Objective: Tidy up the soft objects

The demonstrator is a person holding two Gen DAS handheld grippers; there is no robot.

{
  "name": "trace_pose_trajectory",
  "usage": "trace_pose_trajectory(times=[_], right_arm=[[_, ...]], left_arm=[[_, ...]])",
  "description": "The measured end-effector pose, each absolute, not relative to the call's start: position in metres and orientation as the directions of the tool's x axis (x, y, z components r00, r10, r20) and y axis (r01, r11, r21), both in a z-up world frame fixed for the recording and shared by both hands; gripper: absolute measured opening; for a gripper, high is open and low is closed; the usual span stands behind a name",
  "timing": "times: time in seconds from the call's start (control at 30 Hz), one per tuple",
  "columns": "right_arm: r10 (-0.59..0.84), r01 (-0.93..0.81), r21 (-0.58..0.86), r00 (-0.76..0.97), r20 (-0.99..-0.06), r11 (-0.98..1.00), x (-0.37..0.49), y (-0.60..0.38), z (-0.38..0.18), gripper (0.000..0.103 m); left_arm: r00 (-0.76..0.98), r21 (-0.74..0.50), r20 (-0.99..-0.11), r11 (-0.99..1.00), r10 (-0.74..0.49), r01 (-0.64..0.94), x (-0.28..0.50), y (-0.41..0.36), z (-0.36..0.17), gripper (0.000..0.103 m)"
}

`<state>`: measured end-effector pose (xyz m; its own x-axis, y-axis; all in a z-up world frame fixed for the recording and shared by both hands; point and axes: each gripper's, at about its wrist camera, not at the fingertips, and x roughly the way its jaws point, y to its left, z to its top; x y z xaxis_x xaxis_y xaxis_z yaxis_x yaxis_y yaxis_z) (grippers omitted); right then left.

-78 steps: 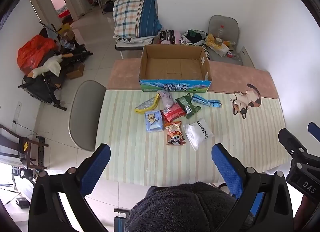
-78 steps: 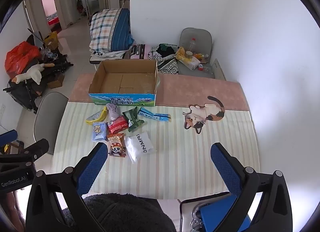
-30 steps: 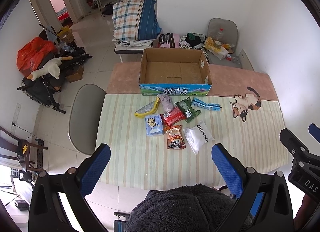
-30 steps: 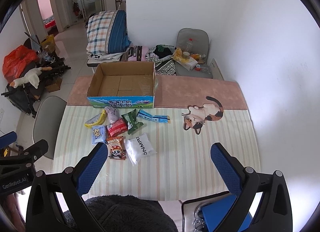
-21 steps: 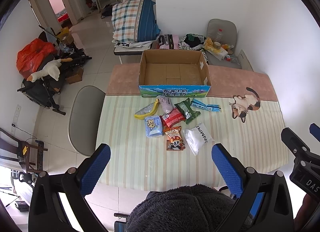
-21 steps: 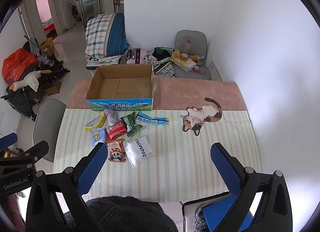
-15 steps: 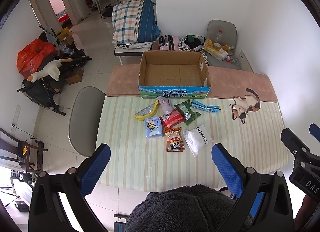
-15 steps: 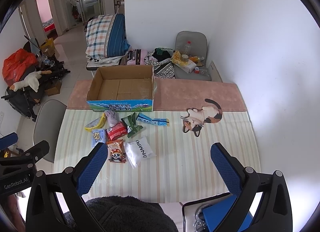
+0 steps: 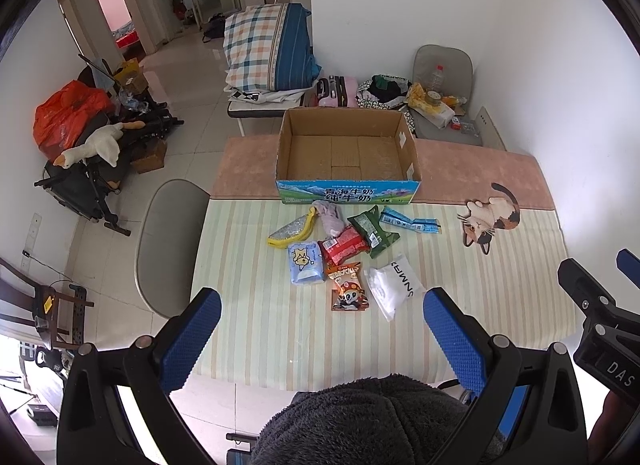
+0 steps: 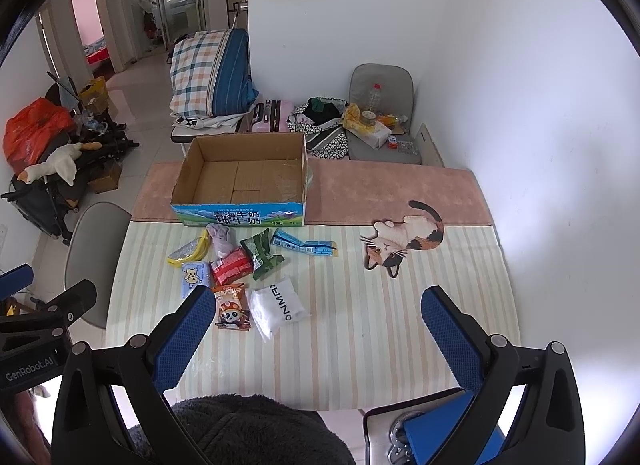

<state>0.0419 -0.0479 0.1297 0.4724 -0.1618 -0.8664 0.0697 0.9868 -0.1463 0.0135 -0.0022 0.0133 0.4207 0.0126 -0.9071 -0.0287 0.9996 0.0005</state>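
Observation:
An open, empty cardboard box [image 9: 347, 153] [image 10: 244, 181] stands at the far side of the striped table [image 9: 256, 305]. In front of it lies a cluster of several soft packets: a white pouch [image 9: 394, 285] [image 10: 280, 307], a panda snack bag [image 9: 349, 292] [image 10: 232, 307], a light blue packet [image 9: 305, 261], a red packet [image 9: 343, 245], a green packet [image 9: 372, 229], a blue strip [image 9: 408, 220], a yellow-edged pouch [image 9: 291, 227] and a pink cloth [image 9: 330, 217]. My left gripper [image 9: 322, 335] and right gripper [image 10: 316, 329] are open and empty, high above the near edge.
A cat-shaped mat [image 9: 490, 217] [image 10: 404, 243] lies at the table's right. A grey chair [image 9: 168, 241] stands at the left side. A person's dark fuzzy hat [image 9: 368, 421] is below the grippers. Bedding, bags and clutter sit on the floor behind the table.
Both grippers have risen and drawn back a little, so the table and packets look slightly farther away. Nothing on the table has moved.

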Motion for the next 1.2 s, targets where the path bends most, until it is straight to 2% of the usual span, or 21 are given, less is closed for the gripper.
trace_pose_trajectory(times=[0.57,0.73,0.9,1.1,1.13,1.2], right_arm=[[-0.147,0.056,-0.137,0.475,-0.868,0.989,0.053,-0.048,0.126,0.103],[-0.134,0.073,-0.113,0.440,-0.888,0.991,0.069,-0.059,0.101,0.103],[-0.111,0.052,-0.099,0.320,-0.941,0.994,0.109,-0.078,0.022,0.103],[-0.107,-0.108,-0.110,0.034,-0.994,0.988,0.158,-0.068,-0.136,0.103],[-0.091,-0.079,-0.087,-0.046,-0.995,0.993,0.163,-0.070,-0.162,0.103],[0.065,0.084,0.050,-0.179,-0.982,0.995,0.171,-0.084,-0.211,0.103]], left_arm=[[0.418,-0.015,-0.909,0.999,0.006,-0.047,0.016,0.002,0.010,0.103],[0.428,-0.008,-0.903,0.997,0.026,-0.077,0.026,0.006,-0.006,0.103],[0.354,0.053,-0.930,0.991,0.094,-0.125,0.057,0.012,-0.070,0.103],[0.151,0.152,-0.974,0.981,0.169,-0.119,0.088,0.021,-0.187,0.103],[0.109,0.166,-0.978,0.978,0.180,-0.124,0.090,0.025,-0.207,0.103],[0.057,0.156,-0.985,0.977,0.165,-0.143,0.092,0.034,-0.234,0.103]])
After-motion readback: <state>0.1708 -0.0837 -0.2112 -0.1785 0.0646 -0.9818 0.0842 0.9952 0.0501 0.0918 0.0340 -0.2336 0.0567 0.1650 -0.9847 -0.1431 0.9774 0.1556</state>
